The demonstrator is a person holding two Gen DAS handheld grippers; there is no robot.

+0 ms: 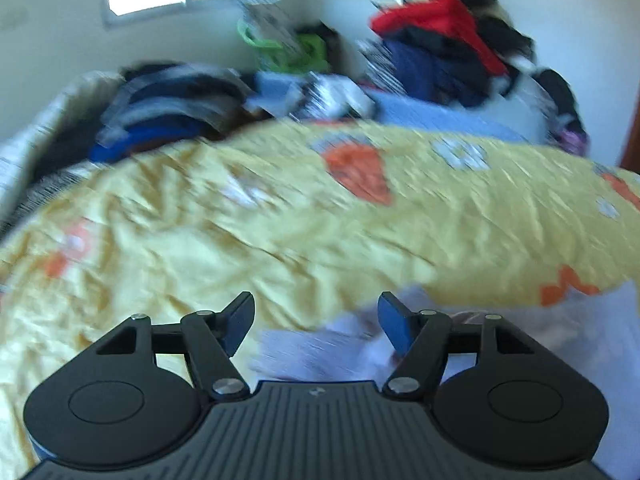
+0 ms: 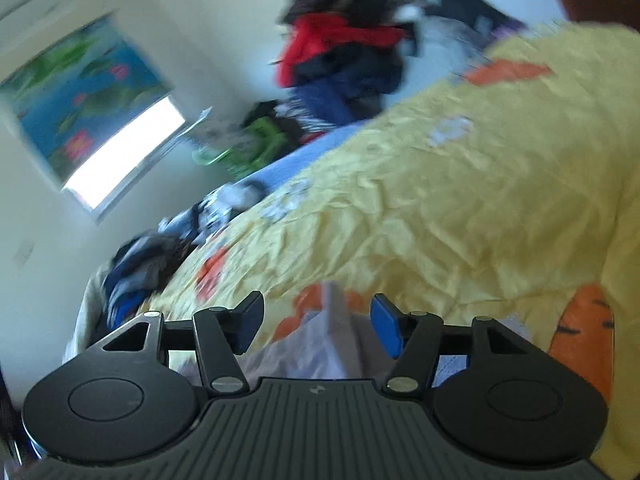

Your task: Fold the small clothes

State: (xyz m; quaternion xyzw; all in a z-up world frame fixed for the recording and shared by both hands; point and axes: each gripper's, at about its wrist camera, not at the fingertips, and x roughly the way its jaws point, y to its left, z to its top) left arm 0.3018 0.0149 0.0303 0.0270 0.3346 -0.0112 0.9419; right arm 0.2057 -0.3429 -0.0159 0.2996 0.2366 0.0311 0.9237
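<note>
We hold two claws over a bed covered by a crumpled yellow bedspread (image 1: 248, 216) printed with orange carrots and white flowers. Both views are smeared by motion blur. The left claw (image 1: 316, 322) stands spread, its blue-padded fingers apart, and a pale lilac-white small garment (image 1: 320, 348) lies on the bedspread just below and between them; the pads do not seem to press on it. The right claw (image 2: 317, 326) is spread as well, with a raised fold of the same pale cloth (image 2: 320, 344) standing between its fingers, apparently untouched by either pad. Nothing is pinched by either claw. At the far end of the bed a heap of dark, red and blue clothes (image 1: 444, 52) rises against the wall, and a lower stack of folded dark clothes (image 1: 168, 112) sits to its left. We judge that a fold is in hand, with the garment lying free on the bed. The next move probably calls for finding an edge or corner of the pale cloth and closing on it cleanly, without catching the bedspread underneath.
</note>
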